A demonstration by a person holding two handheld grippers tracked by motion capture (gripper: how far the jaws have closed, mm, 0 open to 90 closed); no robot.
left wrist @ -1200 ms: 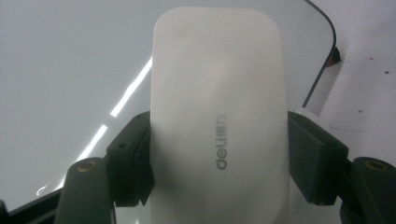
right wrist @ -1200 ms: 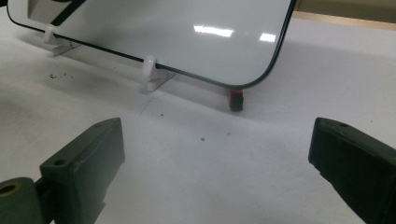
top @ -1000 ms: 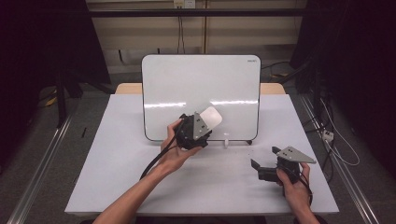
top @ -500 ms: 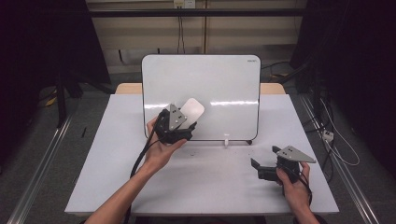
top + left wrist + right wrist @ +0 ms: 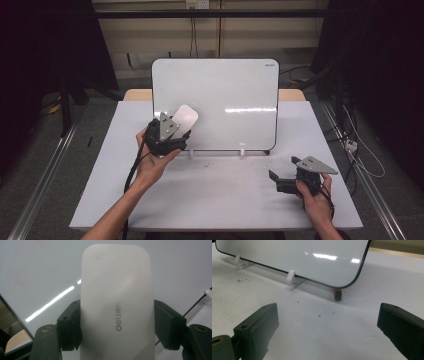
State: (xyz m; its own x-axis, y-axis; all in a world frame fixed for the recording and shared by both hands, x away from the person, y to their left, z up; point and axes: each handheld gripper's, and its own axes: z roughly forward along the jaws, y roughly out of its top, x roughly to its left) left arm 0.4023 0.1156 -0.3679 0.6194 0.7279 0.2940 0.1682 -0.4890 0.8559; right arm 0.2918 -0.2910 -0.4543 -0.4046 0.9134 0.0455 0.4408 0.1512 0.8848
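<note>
Eraser held against the whiteboard's lower left part.

The left gripper (image 5: 172, 134) clamps a white eraser (image 5: 184, 119) by its long sides, its flat face turned to the whiteboard (image 5: 225, 95), which stands on small clips along the table's (image 5: 220, 200) far edge. The right gripper (image 5: 280, 181) rests near the table's right front corner, its jaws wide apart with nothing between them, pointing toward the board's bottom right corner.

One whiteboard (image 5: 225, 100) stands at the far middle of the table (image 5: 220, 200), propped on two white clip feet (image 5: 242, 153). One white eraser (image 5: 184, 119) sits left of centre. Two grippers: left gripper (image 5: 172, 135) one, right gripper (image 5: 280, 181) two, near right. One small red-and-black piece (image 5: 337, 295) sits under the board's corner.
</note>
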